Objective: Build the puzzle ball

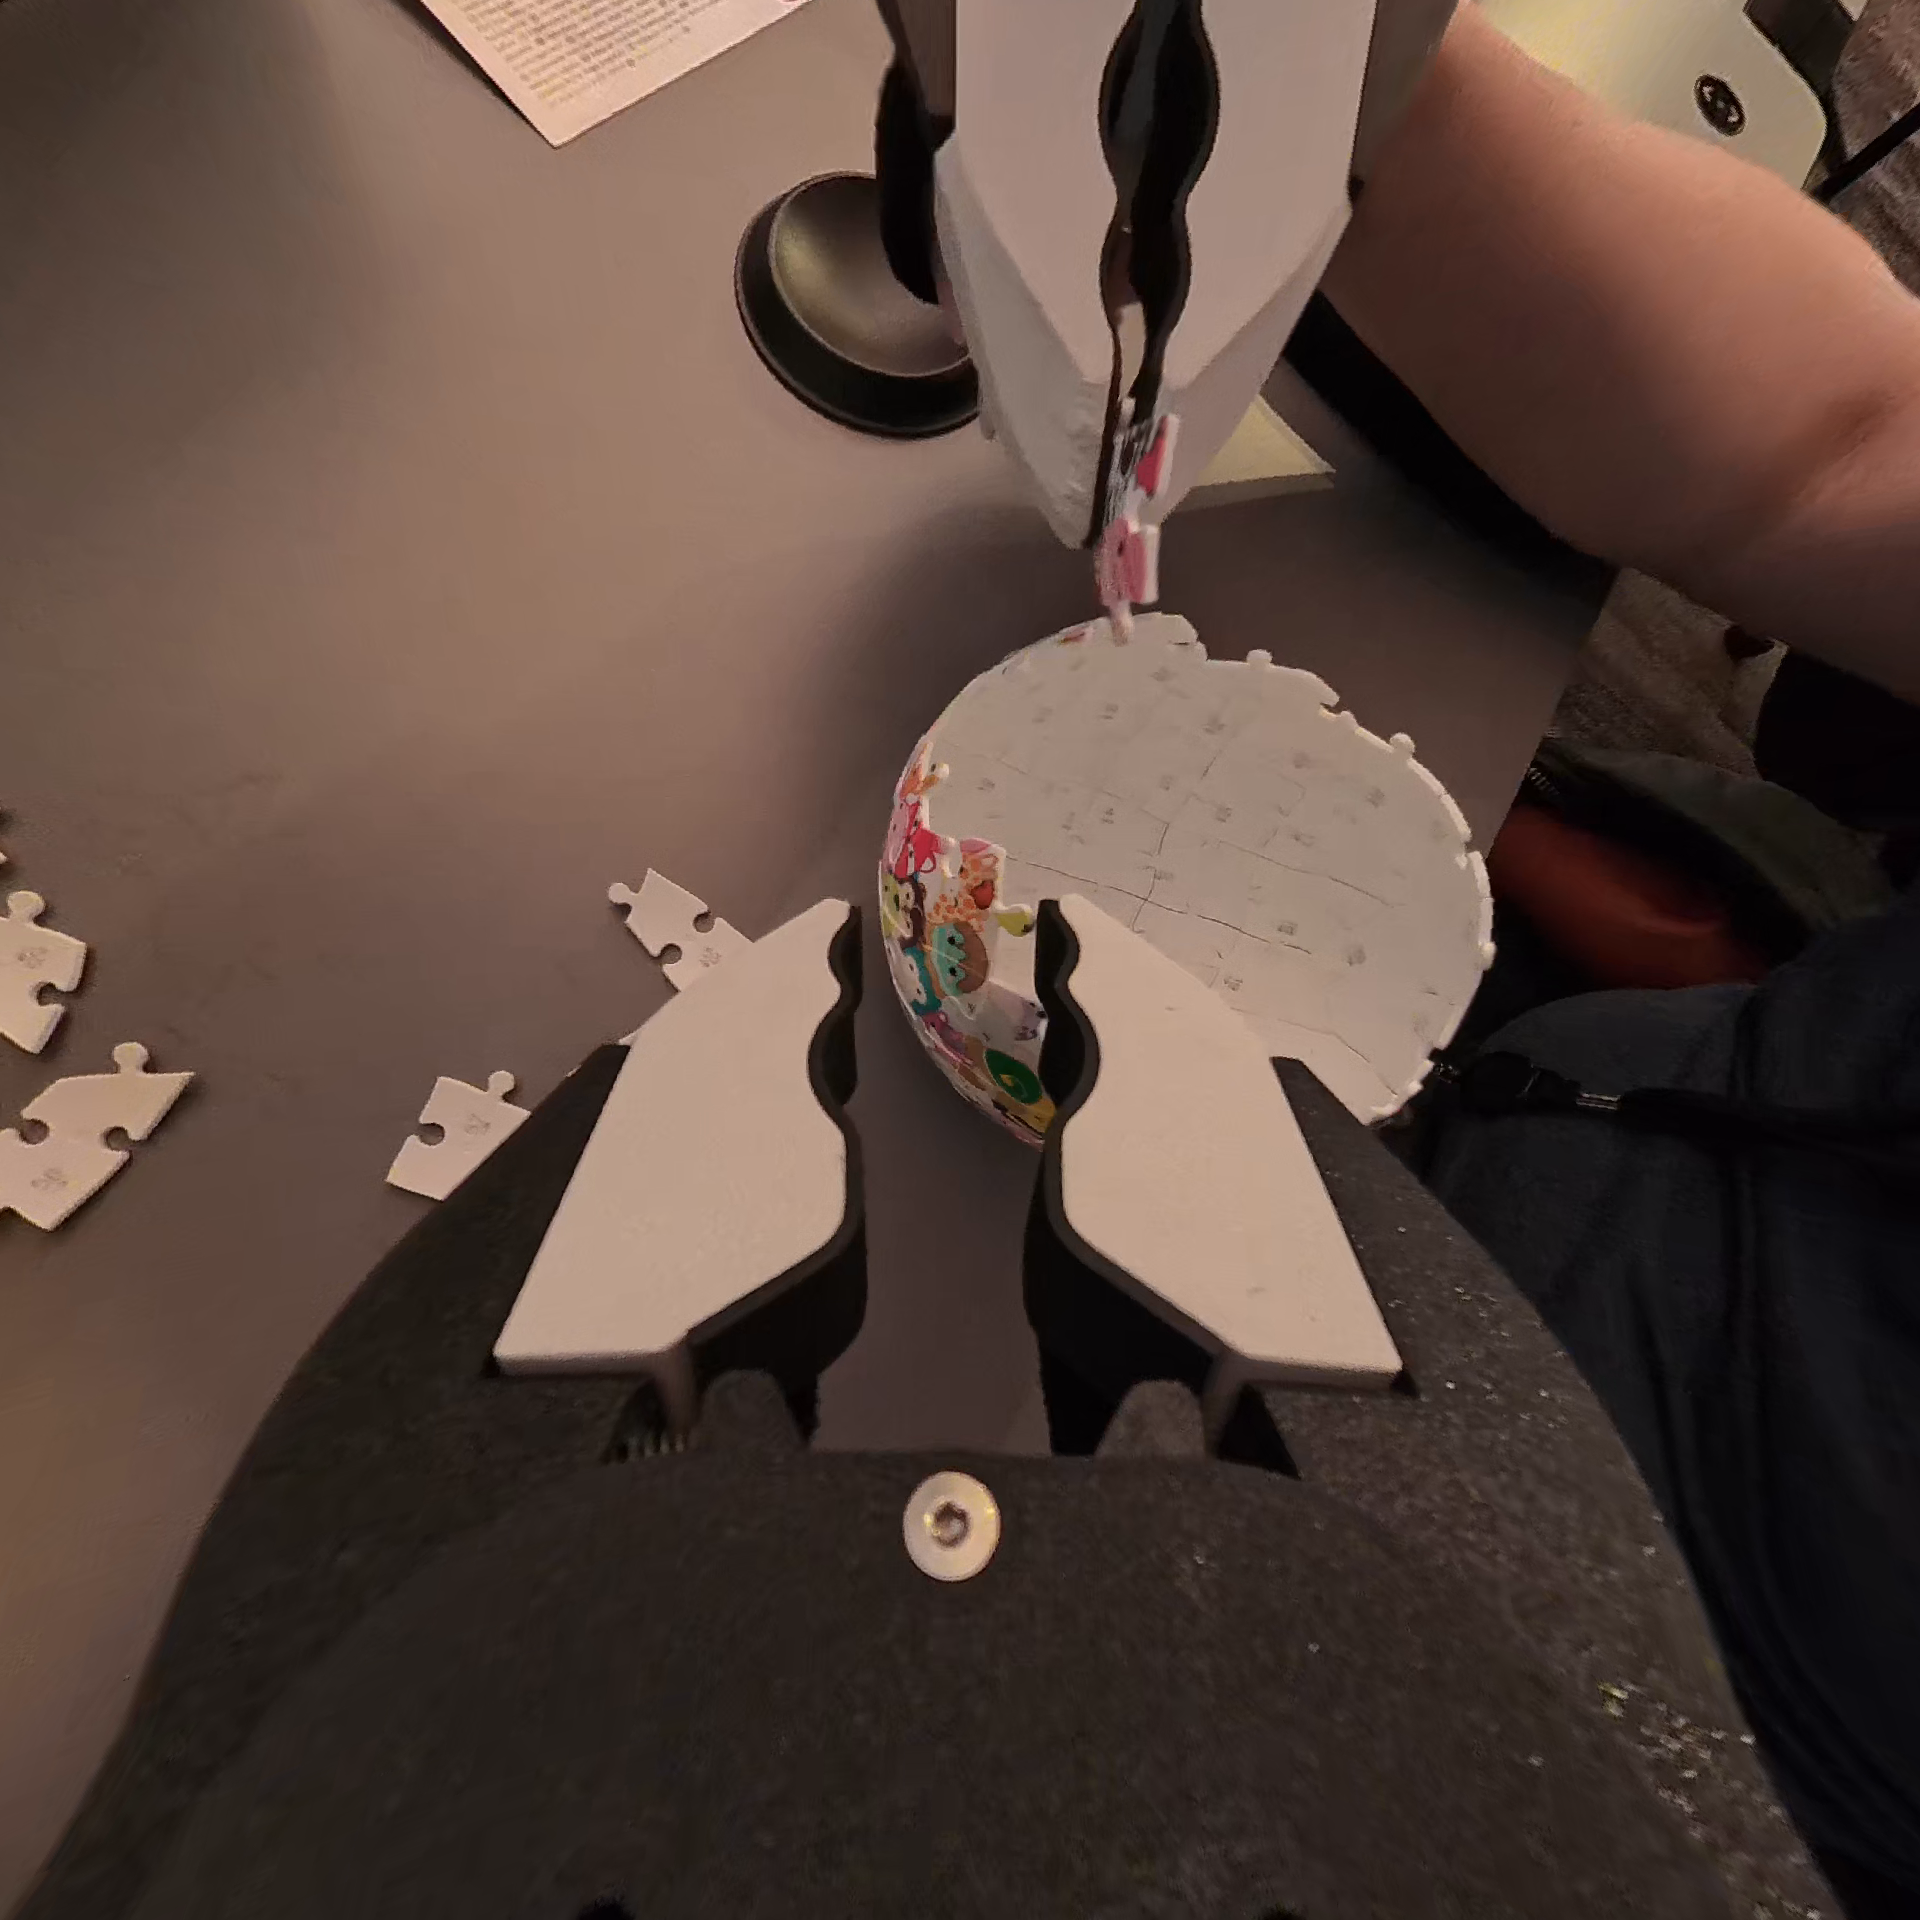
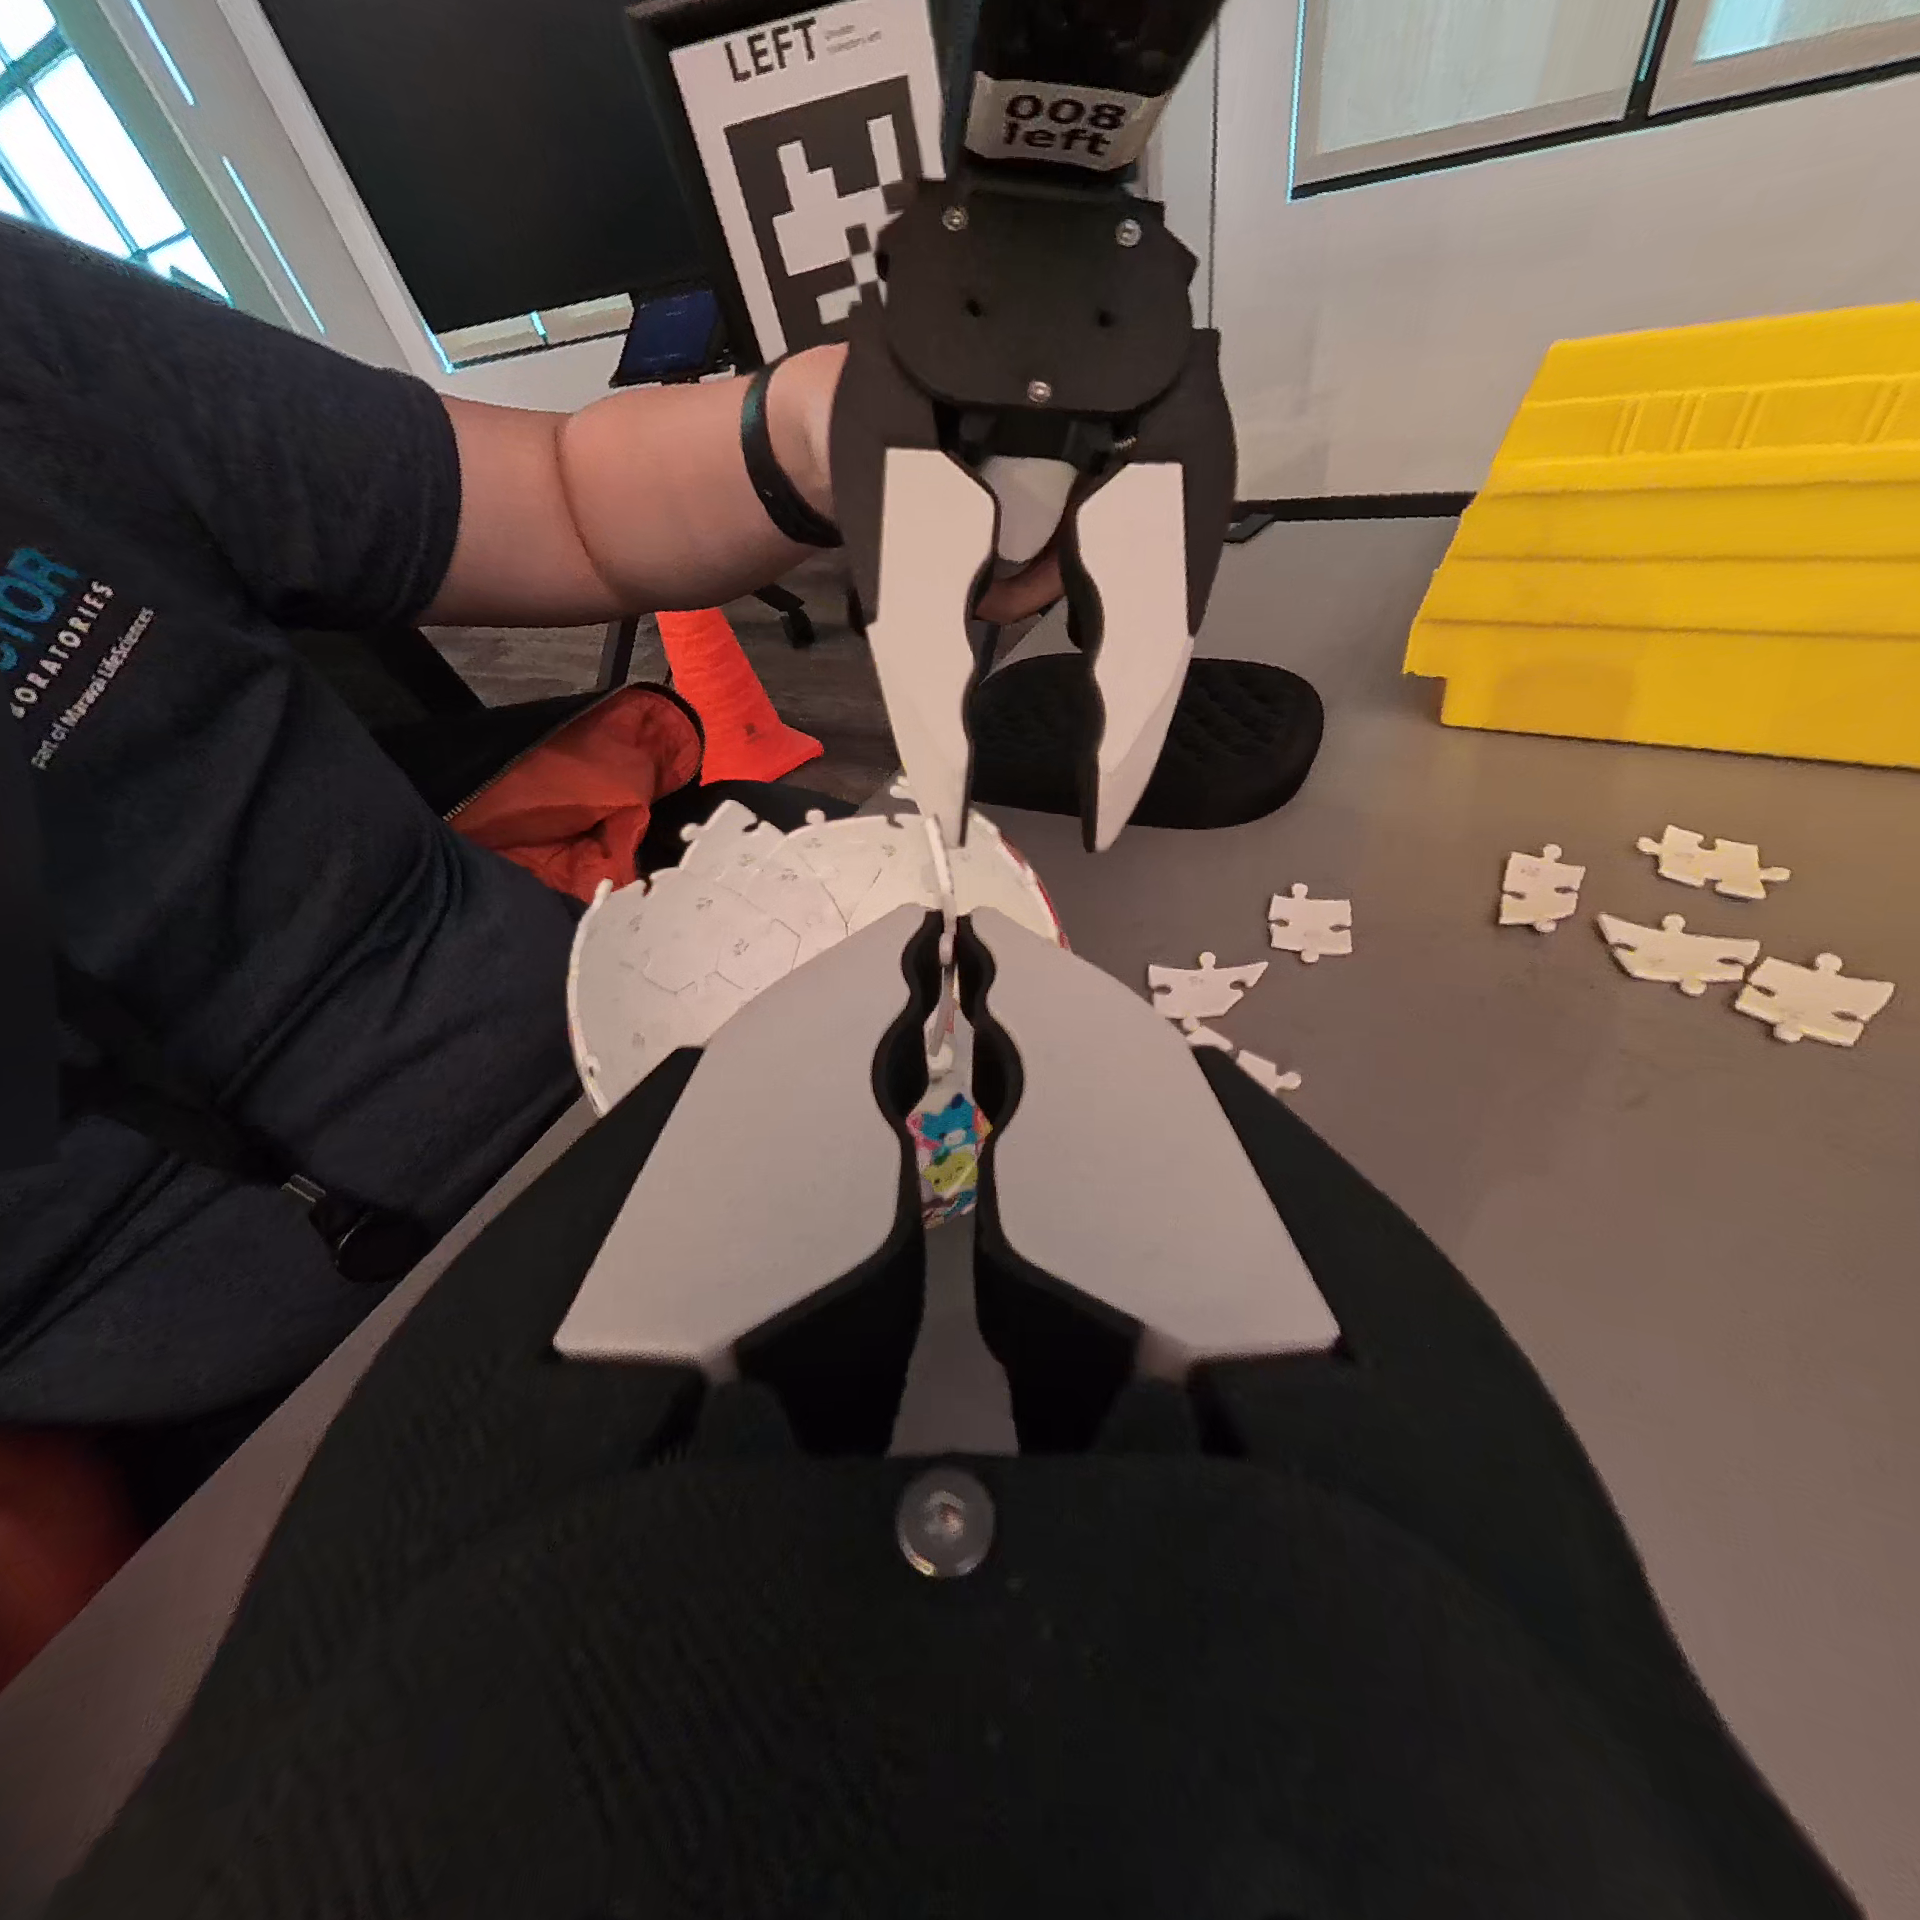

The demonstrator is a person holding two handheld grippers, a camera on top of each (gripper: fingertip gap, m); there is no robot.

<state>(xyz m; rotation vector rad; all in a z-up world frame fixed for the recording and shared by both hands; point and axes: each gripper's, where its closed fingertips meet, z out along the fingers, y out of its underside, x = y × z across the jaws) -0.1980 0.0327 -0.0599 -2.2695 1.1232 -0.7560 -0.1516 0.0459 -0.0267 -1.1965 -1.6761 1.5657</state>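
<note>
The half-built puzzle ball (image 1: 1247,831) is an open shell, white inside and printed with colourful figures outside, lying at the table's near edge; it also shows in the right wrist view (image 2: 727,935). My left gripper (image 1: 951,920) is open, its jaws straddling the shell's wall without closing on it; it also shows from the right wrist view (image 2: 1023,836). My right gripper (image 2: 951,920) is shut on a puzzle piece (image 2: 943,956), seen edge-on. In the left wrist view the right gripper (image 1: 1117,509) holds this pink-and-white piece (image 1: 1132,551) with its lower tab touching the shell's far rim.
Several loose white pieces (image 1: 675,925) (image 2: 1309,925) lie face down on the grey table (image 1: 416,623). A paper sheet (image 1: 582,52) and a round black grommet (image 1: 852,301) are farther off. A yellow block (image 2: 1683,540) stands at the back. A person's arm (image 1: 1610,364) and torso border the table edge. Spacing between my two grippers at the tips: around 7 cm. The yellow block (image 2: 1683,540) lies some 25 cm from my left tips, 30 cm from my right tips.
</note>
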